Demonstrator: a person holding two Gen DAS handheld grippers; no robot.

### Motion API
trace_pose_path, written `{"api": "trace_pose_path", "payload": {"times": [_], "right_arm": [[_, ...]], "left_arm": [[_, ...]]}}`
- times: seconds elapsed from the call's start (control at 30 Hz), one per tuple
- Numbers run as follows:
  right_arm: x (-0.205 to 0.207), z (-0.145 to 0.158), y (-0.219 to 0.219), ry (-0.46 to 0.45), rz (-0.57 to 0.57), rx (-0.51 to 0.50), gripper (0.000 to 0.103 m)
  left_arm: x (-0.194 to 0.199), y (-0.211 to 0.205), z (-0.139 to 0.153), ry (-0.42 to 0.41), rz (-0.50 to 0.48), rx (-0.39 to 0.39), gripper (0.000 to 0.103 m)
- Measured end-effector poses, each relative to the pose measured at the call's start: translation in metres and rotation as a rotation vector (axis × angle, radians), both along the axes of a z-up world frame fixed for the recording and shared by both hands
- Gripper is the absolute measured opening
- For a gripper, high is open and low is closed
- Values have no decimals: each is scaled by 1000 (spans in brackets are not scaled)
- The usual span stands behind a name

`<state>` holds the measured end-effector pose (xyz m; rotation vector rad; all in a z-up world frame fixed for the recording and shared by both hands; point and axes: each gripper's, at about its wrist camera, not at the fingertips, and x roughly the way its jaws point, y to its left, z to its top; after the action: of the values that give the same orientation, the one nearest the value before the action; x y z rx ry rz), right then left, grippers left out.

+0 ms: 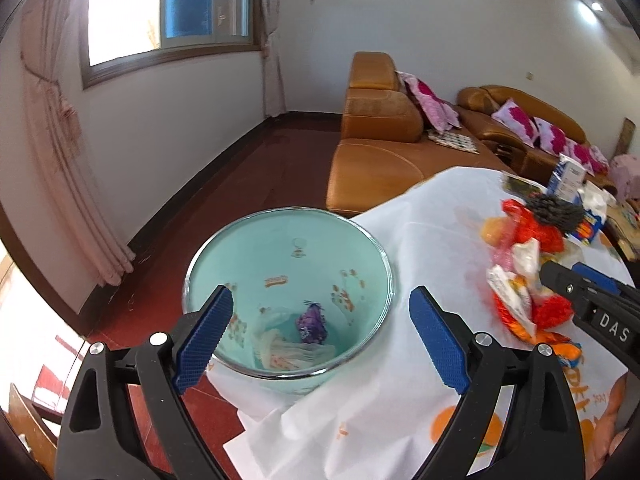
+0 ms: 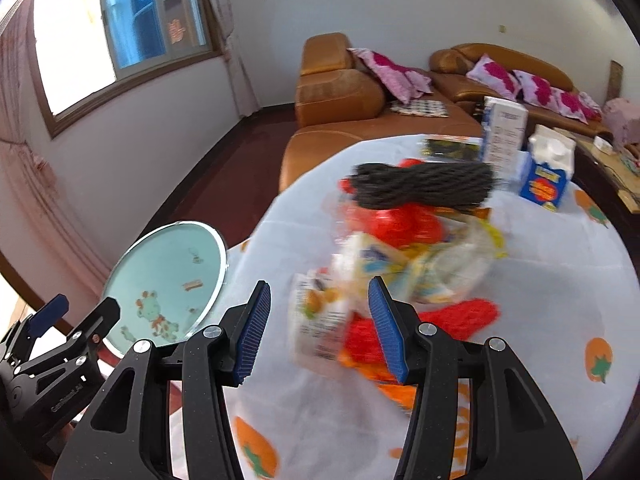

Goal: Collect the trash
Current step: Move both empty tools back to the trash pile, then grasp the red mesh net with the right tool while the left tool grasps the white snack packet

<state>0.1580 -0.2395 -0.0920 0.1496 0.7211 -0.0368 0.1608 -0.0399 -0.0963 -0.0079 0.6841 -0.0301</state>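
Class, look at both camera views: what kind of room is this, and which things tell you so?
Most likely a home living room: a tan leather sofa with pink cushions, a curtained window, and a cloth-covered table.

We're seeing the bin (image 1: 288,248) standing open-mouthed just beside the table (image 1: 408,264) edge, nothing covering its rim. The trash heap (image 2: 412,248) is crowding the table's middle, with cartons (image 2: 520,152) standing behind it. Bare cloth is lying free between heap and bin, and along the table's near edge.
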Motion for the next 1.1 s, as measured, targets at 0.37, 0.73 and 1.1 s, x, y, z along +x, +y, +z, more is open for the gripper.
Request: {"api": "trace_pose_path", "payload": {"times": [0.37, 0.73, 1.1], "right_arm": [[-21, -8, -54, 17, -105, 4, 51], [-47, -32, -113, 64, -212, 48, 51], [-18, -40, -111, 110, -157, 254, 51]], "left_arm": [[-11, -55, -4, 2, -138, 21, 88], [-13, -87, -13, 23, -203, 49, 88], [-11, -100, -24, 48, -233, 55, 88]]}}
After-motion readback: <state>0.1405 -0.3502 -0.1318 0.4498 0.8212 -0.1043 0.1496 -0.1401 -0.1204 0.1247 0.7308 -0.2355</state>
